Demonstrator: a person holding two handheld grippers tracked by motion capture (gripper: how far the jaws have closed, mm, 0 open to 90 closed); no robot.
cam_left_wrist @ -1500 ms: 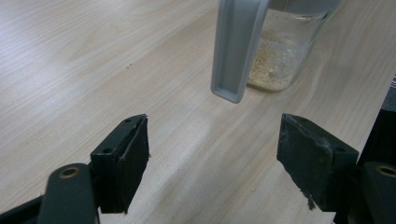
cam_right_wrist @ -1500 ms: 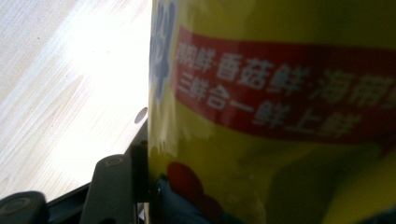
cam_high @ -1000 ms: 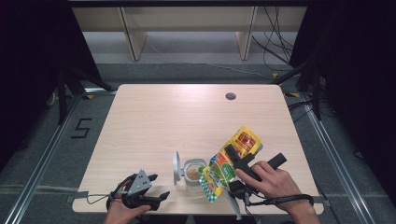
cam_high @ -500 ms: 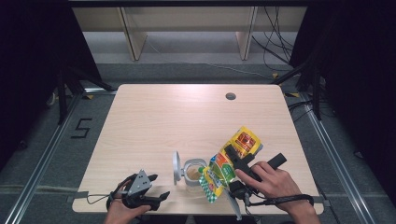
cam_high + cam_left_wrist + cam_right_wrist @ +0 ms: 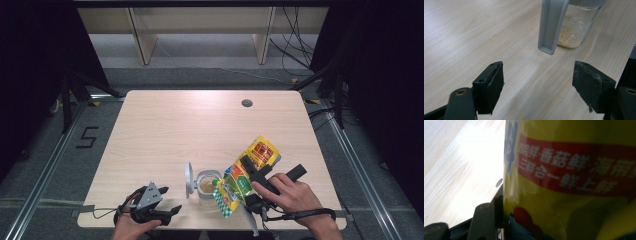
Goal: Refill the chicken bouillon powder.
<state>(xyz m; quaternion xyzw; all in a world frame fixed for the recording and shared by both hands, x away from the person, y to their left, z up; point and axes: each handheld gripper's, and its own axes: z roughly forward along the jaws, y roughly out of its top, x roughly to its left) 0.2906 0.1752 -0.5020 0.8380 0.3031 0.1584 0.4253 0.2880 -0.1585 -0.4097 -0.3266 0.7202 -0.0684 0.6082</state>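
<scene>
Two grippers, one glass jar and one yellow pouch occupy the near edge of the worktop (image 5: 165, 130), which also carries one round grommet hole (image 5: 247, 103) near its far edge. At the left, the left gripper (image 5: 170, 214) lies low at the front edge, held by the left hand (image 5: 131, 226) coming in from below, with the grey three-cornered plate (image 5: 149, 195) on top and the fingers directed to the right, toward the jar. In the left gripper view its fingers (image 5: 491, 86) stand wide apart with bare wood between them and nothing gripped. Just right of it stands the glass jar (image 5: 206, 184), upright and uncovered; its grey hinged lid (image 5: 189, 179) is swung open to the left side and stands on edge. The jar holds a shallow layer of pale, coarse granules (image 5: 571, 35) at the bottom. Right of the jar, the yellow pouch (image 5: 247, 172) is tilted, with its green-and-white lower end directly beside the jar mouth and its red-labelled end raised away to the right. The right gripper (image 5: 248, 168) is clamped across the pouch middle, its fingers (image 5: 485, 218) pressed against the foil. The right hand (image 5: 290, 192) holds this gripper from the lower right, with the forearm leaving at the bottom edge.
</scene>
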